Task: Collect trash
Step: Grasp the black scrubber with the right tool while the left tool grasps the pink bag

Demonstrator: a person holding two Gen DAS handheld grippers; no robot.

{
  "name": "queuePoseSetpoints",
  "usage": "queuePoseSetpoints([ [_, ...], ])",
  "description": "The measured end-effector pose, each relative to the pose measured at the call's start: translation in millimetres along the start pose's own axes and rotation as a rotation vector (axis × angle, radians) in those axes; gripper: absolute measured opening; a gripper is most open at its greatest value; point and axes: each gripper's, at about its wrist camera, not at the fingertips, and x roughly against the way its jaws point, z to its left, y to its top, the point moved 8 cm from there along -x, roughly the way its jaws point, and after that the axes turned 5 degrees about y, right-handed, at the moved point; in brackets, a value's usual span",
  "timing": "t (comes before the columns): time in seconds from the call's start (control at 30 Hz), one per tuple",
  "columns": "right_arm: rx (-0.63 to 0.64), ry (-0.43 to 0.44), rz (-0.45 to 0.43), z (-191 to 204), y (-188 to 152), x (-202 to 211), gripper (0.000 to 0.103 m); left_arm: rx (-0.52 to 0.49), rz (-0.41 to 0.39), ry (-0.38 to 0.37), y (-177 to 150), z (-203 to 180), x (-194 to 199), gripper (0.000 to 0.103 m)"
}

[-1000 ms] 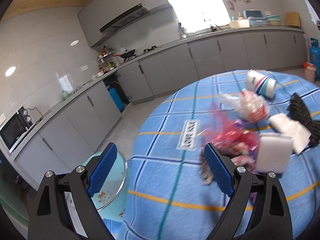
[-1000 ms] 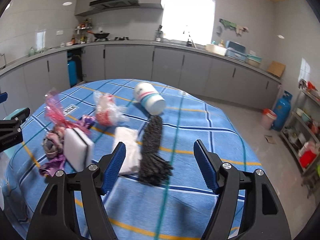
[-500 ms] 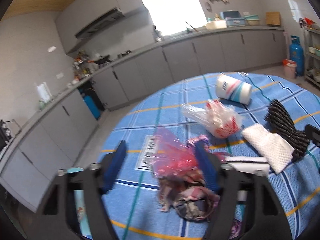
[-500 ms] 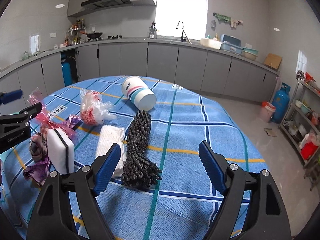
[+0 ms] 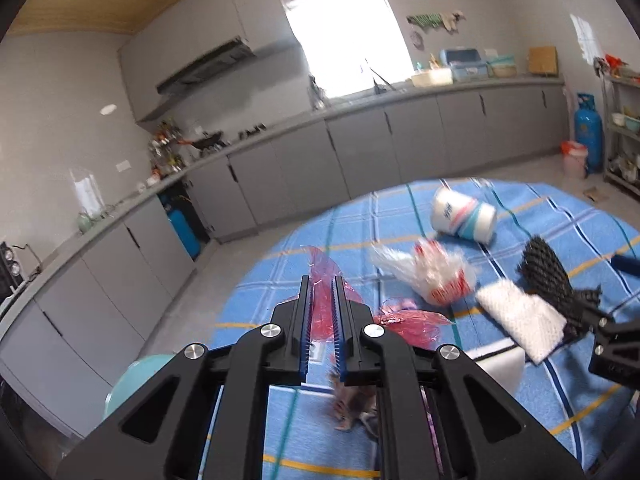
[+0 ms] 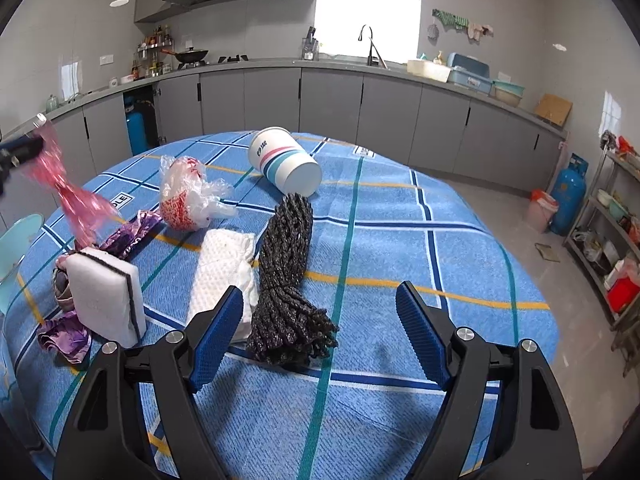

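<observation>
My left gripper (image 5: 320, 312) is shut on a pink plastic wrapper (image 5: 322, 280) and holds it above the left edge of the blue checked table (image 6: 400, 232); the wrapper also shows in the right wrist view (image 6: 68, 192). My right gripper (image 6: 320, 332) is open and empty, above the table's near side, just in front of a black rope bundle (image 6: 288, 280). On the table lie a tipped paper cup (image 6: 284, 164), a clear bag with red print (image 6: 184, 200), a white cloth (image 6: 224, 268), a white sponge (image 6: 104, 292) and purple wrappers (image 6: 132, 236).
A teal stool (image 5: 132, 384) stands below the table's left edge. Grey kitchen cabinets (image 6: 360, 108) run along the back wall. A blue gas cylinder (image 6: 568, 196) and a metal shelf (image 6: 616, 248) stand at the right.
My left gripper has closed on the pink wrapper and lifted it off the table. My right gripper has stayed open and moved slightly closer to the rope.
</observation>
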Motion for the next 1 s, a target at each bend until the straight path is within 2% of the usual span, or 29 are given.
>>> queuePoseSetpoints([
  [0.13,0.008,0.016,0.041,2,-7,-7,0.057,-0.007,-0.059,0.091,10,15,12,0.01],
  [0.23,0.024,0.026,0.079,5,-15,-14,0.036,-0.014,-0.079,0.134,11,22,18,0.01],
  [0.27,0.031,0.03,0.093,6,-18,-16,0.023,-0.014,-0.08,0.145,11,24,19,0.01],
  [0.3,0.034,0.033,0.097,7,-19,-16,0.021,-0.015,-0.082,0.157,10,26,20,0.01],
  [0.43,0.05,0.019,0.071,9,-16,-10,0.017,-0.013,-0.082,0.182,7,33,22,0.01],
  [0.67,0.064,0.008,-0.027,17,13,22,0.017,0.042,-0.033,0.203,-4,55,17,0.01],
  [1.0,0.113,0.088,-0.068,64,39,31,0.017,0.07,-0.002,0.222,-19,74,16,0.01],
])
